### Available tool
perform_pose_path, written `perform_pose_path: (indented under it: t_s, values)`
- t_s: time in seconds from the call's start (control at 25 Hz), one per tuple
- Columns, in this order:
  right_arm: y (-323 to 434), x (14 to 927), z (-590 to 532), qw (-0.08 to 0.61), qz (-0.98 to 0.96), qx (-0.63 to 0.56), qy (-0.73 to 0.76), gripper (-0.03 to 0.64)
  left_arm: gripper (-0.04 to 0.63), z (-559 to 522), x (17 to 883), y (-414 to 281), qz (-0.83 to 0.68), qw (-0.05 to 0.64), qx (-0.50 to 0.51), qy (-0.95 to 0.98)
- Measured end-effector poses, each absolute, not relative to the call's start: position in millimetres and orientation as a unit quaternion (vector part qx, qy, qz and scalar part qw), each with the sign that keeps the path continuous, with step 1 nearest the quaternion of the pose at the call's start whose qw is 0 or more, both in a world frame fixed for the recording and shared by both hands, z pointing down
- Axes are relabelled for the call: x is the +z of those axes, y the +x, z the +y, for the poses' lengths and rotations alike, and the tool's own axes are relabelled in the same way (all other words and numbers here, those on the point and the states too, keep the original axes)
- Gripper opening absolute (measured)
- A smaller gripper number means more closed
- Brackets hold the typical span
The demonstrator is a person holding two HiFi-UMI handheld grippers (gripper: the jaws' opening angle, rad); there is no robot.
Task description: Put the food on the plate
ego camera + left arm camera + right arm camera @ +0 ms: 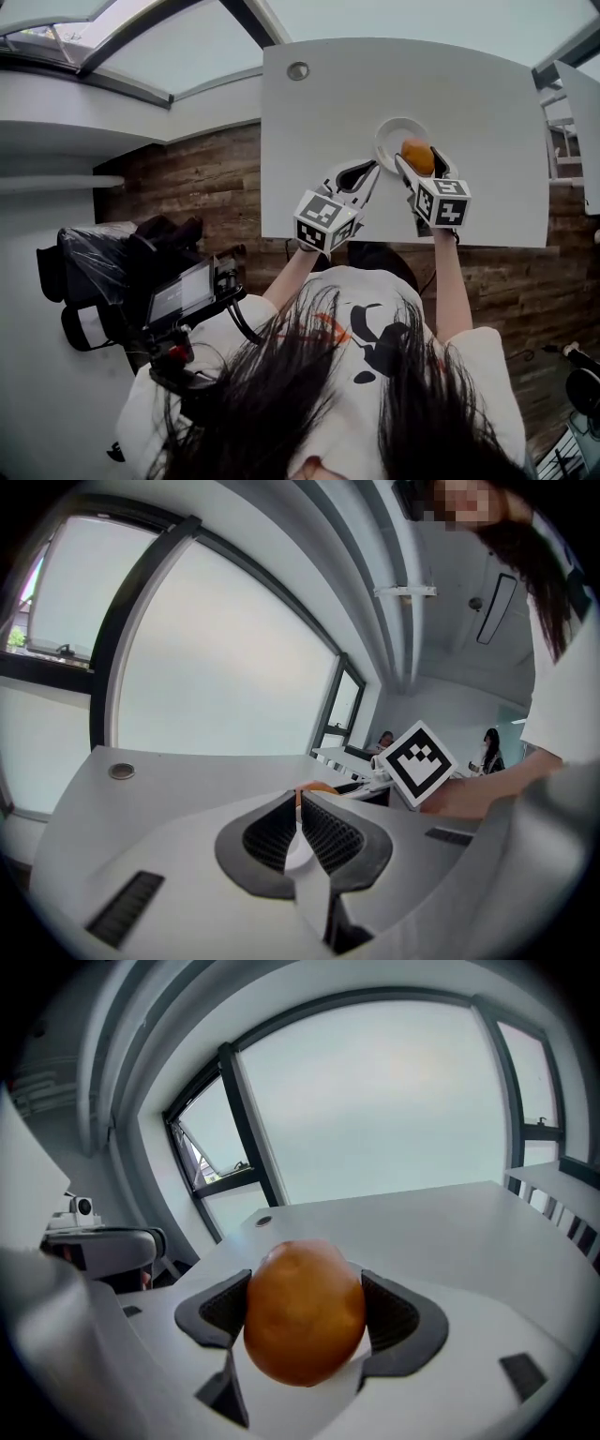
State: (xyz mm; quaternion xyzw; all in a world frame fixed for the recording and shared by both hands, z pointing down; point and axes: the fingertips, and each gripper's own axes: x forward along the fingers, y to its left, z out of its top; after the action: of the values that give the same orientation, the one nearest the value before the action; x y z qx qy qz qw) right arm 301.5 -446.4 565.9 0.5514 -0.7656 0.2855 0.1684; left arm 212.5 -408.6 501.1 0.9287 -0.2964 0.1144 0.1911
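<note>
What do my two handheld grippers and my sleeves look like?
Both the left gripper and right gripper have light grey plastic bodies with dark ribbed fingers that curve to a point. Each carries a white cube printed with black square markers. You wear a white short-sleeved T-shirt with a black and orange print.

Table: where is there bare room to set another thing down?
Bare tabletop lies right of the plate out to the table's edge, and left of it between the round grommet and the left gripper. Crowded: the plate, with the right gripper holding the orange food at its near rim and the left gripper alongside.
</note>
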Motion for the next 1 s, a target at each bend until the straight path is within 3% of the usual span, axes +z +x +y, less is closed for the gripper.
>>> perform_pose_path:
  t_s: [0.4,1.0]
  values:
    - [294.0,620.3,-474.7,0.263,-0.784,0.253,0.503,0.353,0.006,-413.7,519.8,219.4,-0.306,0.21,0.127,0.92]
    - [296.8,639.1,-476.5,0.257,-0.777,0.277,0.503,0.353,0.005,-414.3,519.4,219.3,-0.3,0.207,0.129,0.922]
